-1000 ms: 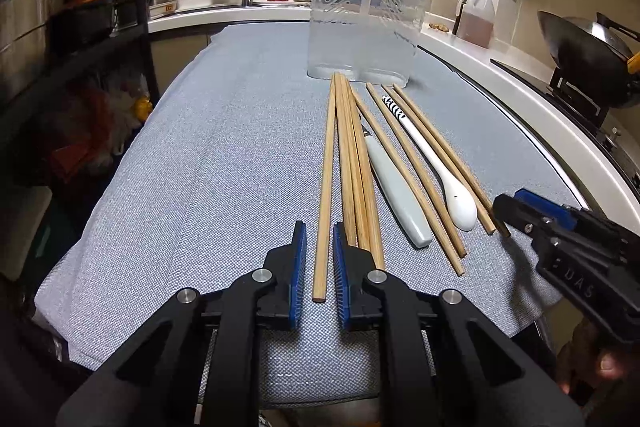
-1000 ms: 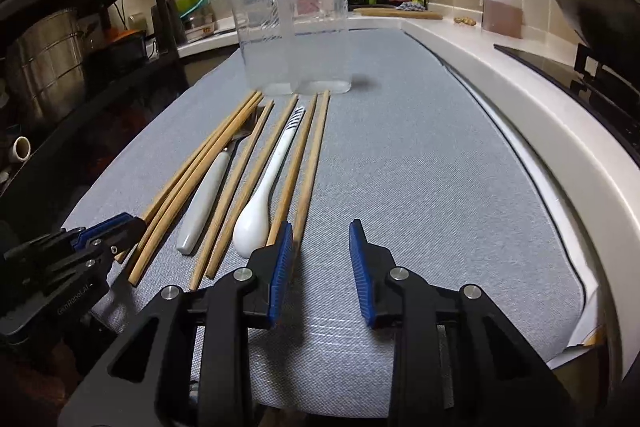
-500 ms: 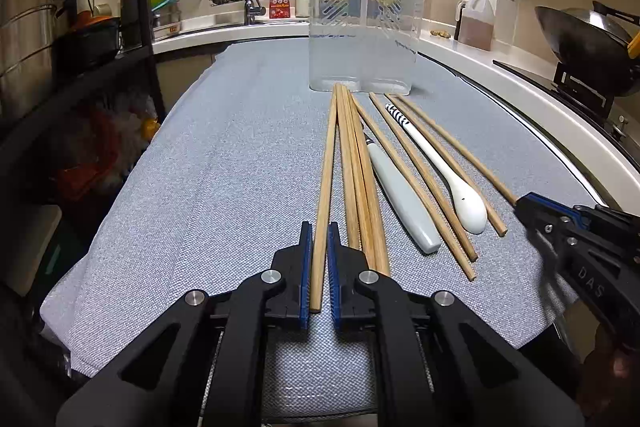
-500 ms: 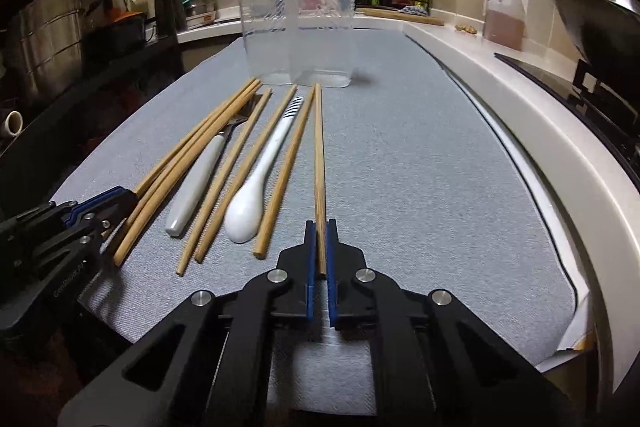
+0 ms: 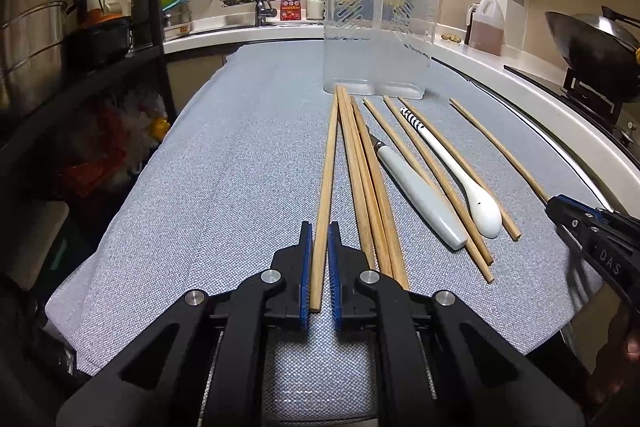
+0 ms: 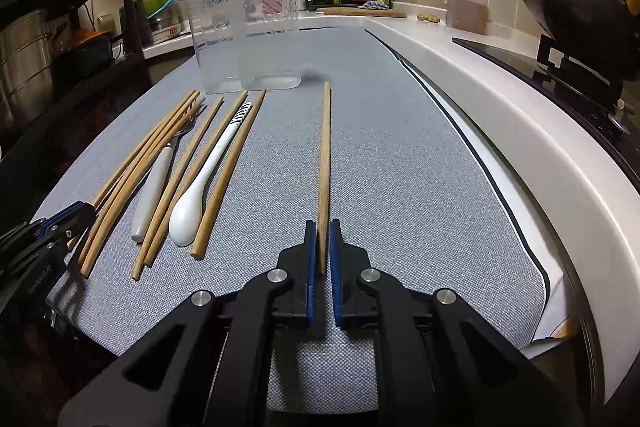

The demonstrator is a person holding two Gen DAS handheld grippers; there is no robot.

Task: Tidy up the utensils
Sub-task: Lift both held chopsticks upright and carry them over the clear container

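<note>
Left gripper (image 5: 319,239) pinched near end of leftmost chopstick (image 5: 326,179); right gripper (image 6: 323,235) pinched near end of rightmost stick (image 6: 325,155). Both sticks on grey mat (image 6: 400,167), long axes running away toward clear bin (image 5: 378,39), tips just short of it. Between them: further chopsticks (image 5: 368,187), fork (image 5: 420,199), spoon (image 5: 460,175), lying roughly parallel. Wok (image 6: 572,3) off right. Versus half a second back: right stick shifted clear of the row; left one unchanged.

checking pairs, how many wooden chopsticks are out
8 wooden chopsticks: one in the left gripper, one in the right gripper, three bundled beside the left one, three around the white ceramic spoon. Bundle may hide more.
</note>
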